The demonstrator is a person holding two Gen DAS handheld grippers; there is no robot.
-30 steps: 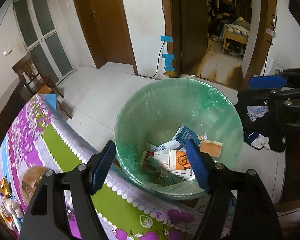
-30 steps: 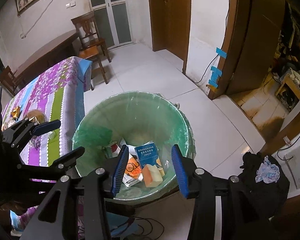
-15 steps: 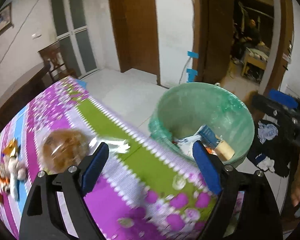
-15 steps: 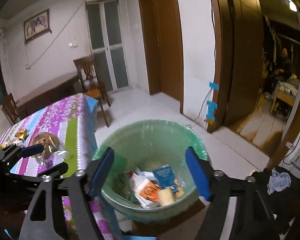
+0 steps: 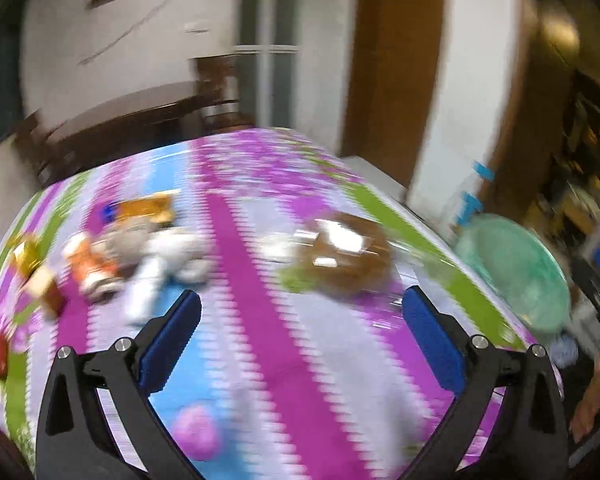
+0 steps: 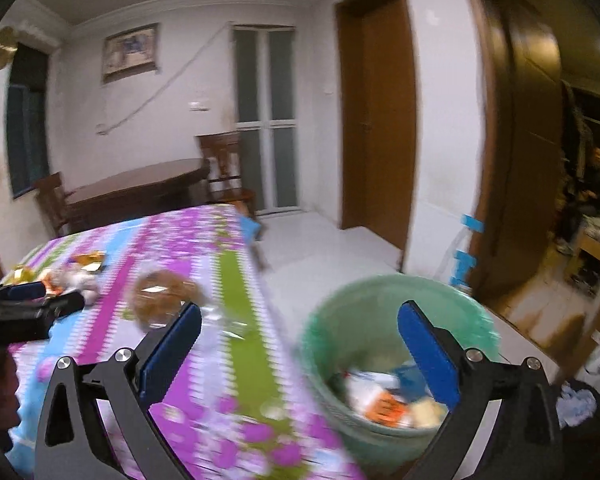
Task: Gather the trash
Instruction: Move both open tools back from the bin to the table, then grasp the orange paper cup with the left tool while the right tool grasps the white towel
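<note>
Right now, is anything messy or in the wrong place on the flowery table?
Yes. Wrappers and crumpled scraps lie scattered on the tablecloth, plus a brown clear-wrapped item. They aren't in the green bin beside the table.

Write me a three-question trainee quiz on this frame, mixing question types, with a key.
1. True or false: the left gripper is shut on a wrapper.
2. The green bin stands: A) on the table, B) on the floor beside the table, C) on a chair.
3. Fill in: the brown item in clear wrap lies on the ____.

Key: 1. false, both the left gripper and the right gripper are open and hold nothing; 2. B; 3. table.
</note>
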